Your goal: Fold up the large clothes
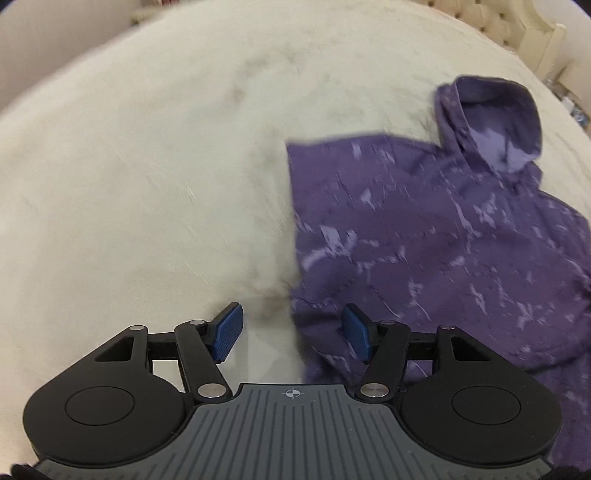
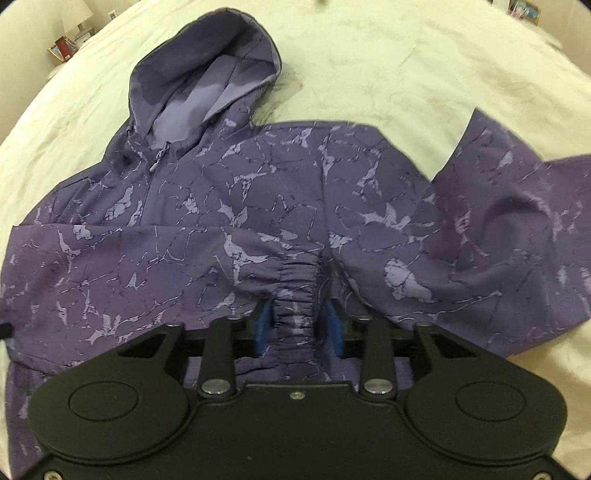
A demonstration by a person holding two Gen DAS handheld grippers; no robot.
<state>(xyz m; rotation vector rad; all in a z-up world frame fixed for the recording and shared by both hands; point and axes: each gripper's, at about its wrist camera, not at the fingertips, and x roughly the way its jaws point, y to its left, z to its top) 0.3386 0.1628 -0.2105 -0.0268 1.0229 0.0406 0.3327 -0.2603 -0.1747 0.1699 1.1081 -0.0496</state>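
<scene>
A purple hooded jacket [image 2: 258,192] with a pale marbled print lies on a cream bed, hood [image 2: 207,81] toward the far side. My right gripper [image 2: 297,325] is shut on the gathered elastic cuff [image 2: 295,284] of a sleeve laid across the jacket's front. In the left wrist view the jacket [image 1: 424,236] lies to the right. My left gripper [image 1: 291,332] is open and empty, hovering over the jacket's left edge, one blue pad over the bedcover and one over the cloth.
The cream bedcover [image 1: 147,184] spreads wide to the left of the jacket. A tufted headboard [image 1: 491,18] stands at the far right. A lamp [image 2: 75,16] and a picture frame [image 2: 61,50] stand beside the bed at the far left.
</scene>
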